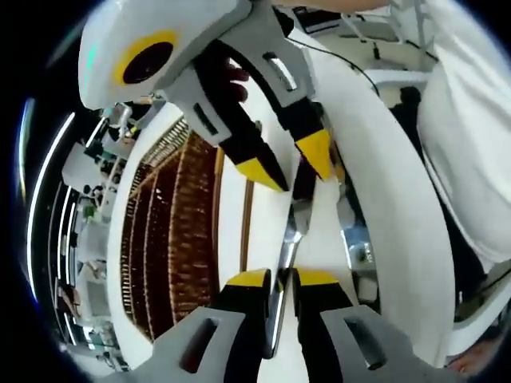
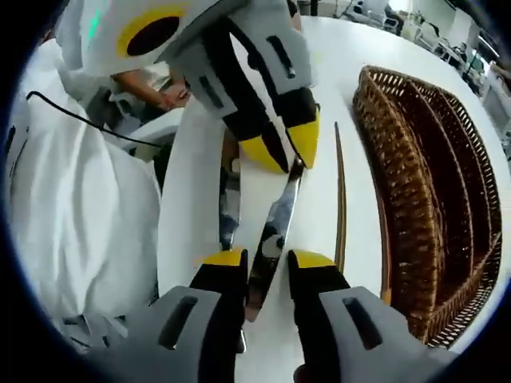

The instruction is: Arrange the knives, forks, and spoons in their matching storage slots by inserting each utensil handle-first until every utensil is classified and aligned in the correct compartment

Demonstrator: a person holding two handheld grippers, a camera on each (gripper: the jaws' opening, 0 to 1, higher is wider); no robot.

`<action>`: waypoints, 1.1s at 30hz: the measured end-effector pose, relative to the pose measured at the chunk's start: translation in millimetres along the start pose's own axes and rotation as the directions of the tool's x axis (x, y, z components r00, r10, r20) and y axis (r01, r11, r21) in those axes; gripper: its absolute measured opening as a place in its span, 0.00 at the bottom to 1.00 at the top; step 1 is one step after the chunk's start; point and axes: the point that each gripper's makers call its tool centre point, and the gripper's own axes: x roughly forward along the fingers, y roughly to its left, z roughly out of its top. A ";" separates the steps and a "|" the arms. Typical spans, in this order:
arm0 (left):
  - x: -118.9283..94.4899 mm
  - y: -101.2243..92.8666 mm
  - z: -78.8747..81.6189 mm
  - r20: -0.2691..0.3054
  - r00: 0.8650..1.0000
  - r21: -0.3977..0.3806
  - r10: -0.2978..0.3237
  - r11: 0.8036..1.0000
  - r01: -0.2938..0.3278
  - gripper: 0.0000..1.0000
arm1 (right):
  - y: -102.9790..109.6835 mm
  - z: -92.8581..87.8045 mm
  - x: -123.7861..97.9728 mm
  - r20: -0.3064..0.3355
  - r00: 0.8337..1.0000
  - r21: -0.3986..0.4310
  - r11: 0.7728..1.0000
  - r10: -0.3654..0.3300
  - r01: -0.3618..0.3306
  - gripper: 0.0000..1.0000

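Nearest in the left gripper view, the left gripper (image 1: 281, 279) has its yellow-tipped jaws drawn narrow on one end of a shiny metal utensil (image 1: 289, 239); whether it is a knife, fork or spoon cannot be told. The same piece runs forward to the right gripper (image 1: 302, 163), whose jaws pinch its far end, so both tongs hold one utensil between them above the white table (image 1: 399, 207). In the right gripper view the right gripper (image 2: 266, 263) closes on that utensil (image 2: 275, 223), with the left gripper (image 2: 291, 152) opposite. Just beside it on the table lie another metal piece (image 2: 230, 199) and a slim wooden-coloured stick (image 2: 340, 199). Farther off stands the wicker tray (image 2: 431, 183), its long slots holding no utensil yet. The risk, as I judge it, is the polished metal twisting or slipping if one grip lets go unevenly, or if the hands pull apart; it could drop onto the loose pieces or enter a slot blade-first.
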 end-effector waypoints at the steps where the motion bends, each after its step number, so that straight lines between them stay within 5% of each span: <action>1: -0.6 -0.3 0.3 0.001 1.000 0.000 -0.001 1.000 0.001 0.09 | 0.7 -0.1 0.5 -0.011 1.000 -0.010 1.000 -0.009 0.009 0.20; 12: -3.5 -2.6 1.0 0.001 1.000 -0.006 -0.004 1.000 0.004 0.09 | -8.6 -1.3 -1.6 -0.018 1.000 0.042 0.999 0.017 -0.016 0.18; 23: -5.6 -4.6 0.5 0.004 1.000 -0.007 -0.007 1.000 0.007 0.08 | -4.9 -2.8 -1.4 -0.040 0.999 0.009 1.000 0.016 -0.016 0.13; 27: -6.2 -4.8 -0.7 0.001 1.000 -0.005 -0.009 1.000 0.009 0.08 | -7.1 -3.1 -1.9 -0.022 0.996 0.043 0.995 0.089 -0.088 0.12; 33: -6.6 -5.3 -0.4 0.001 1.000 0.008 -0.007 1.000 0.007 0.09 | -14.8 -1.3 -3.1 0.052 0.968 0.141 0.958 0.247 -0.252 0.12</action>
